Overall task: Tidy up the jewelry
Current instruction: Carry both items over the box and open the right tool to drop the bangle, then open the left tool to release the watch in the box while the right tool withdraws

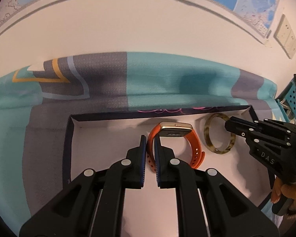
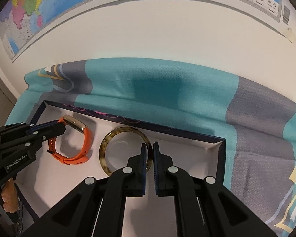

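An orange watch (image 1: 195, 144) with a gold case stands on edge inside a shallow white box with dark walls (image 1: 68, 138). My left gripper (image 1: 150, 138) is shut on the watch's strap. A tortoiseshell bangle (image 1: 207, 136) lies to the watch's right. My right gripper (image 2: 150, 145) is shut on the bangle's (image 2: 110, 138) right rim. The right wrist view shows the watch (image 2: 82, 150), the left gripper (image 2: 59, 125) and the box wall (image 2: 224, 154).
The box rests on a teal and grey patterned cloth (image 2: 187, 102) against a white wall. A map (image 2: 49, 2) hangs above. A wall socket (image 1: 286, 35) is at the upper right.
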Demonstrator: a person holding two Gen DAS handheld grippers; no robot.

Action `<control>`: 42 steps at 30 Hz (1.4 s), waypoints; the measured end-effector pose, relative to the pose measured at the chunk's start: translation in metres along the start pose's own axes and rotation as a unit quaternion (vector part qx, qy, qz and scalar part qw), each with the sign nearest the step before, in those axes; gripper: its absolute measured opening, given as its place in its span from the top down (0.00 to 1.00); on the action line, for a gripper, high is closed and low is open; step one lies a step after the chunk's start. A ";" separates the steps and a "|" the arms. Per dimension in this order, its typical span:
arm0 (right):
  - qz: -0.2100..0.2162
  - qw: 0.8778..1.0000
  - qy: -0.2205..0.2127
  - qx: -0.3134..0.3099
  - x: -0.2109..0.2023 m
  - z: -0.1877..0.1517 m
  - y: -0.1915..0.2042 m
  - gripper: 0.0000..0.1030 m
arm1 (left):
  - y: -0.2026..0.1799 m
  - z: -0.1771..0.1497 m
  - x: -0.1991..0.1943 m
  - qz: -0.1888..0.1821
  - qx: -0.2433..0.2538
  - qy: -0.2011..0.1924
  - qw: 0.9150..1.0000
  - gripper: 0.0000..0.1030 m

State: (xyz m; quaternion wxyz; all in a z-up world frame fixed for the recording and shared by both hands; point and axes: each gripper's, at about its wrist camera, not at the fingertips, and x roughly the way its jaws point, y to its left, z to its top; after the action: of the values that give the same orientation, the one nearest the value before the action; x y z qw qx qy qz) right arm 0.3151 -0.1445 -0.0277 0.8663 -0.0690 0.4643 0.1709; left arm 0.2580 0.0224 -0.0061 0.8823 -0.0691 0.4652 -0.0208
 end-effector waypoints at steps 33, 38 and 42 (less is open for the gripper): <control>0.115 0.984 -0.095 -0.099 -0.132 -0.175 0.047 0.49 | -0.010 -0.127 -0.121 -0.009 0.069 -0.109 0.992 0.08; 0.105 0.985 -0.078 -0.110 -0.126 -0.204 0.056 0.52 | -0.009 -0.160 -0.125 -0.024 0.073 -0.096 0.992 0.08; 0.091 0.986 -0.077 -0.116 -0.125 -0.212 0.060 0.62 | -0.015 -0.178 -0.128 -0.023 0.087 -0.095 0.991 0.08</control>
State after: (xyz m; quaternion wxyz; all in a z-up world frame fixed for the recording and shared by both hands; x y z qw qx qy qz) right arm 0.0642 -0.1765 -0.0401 0.8662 -0.1133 0.3776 0.3071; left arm 0.0395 0.0019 0.0017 0.9246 -0.0046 0.3735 -0.0753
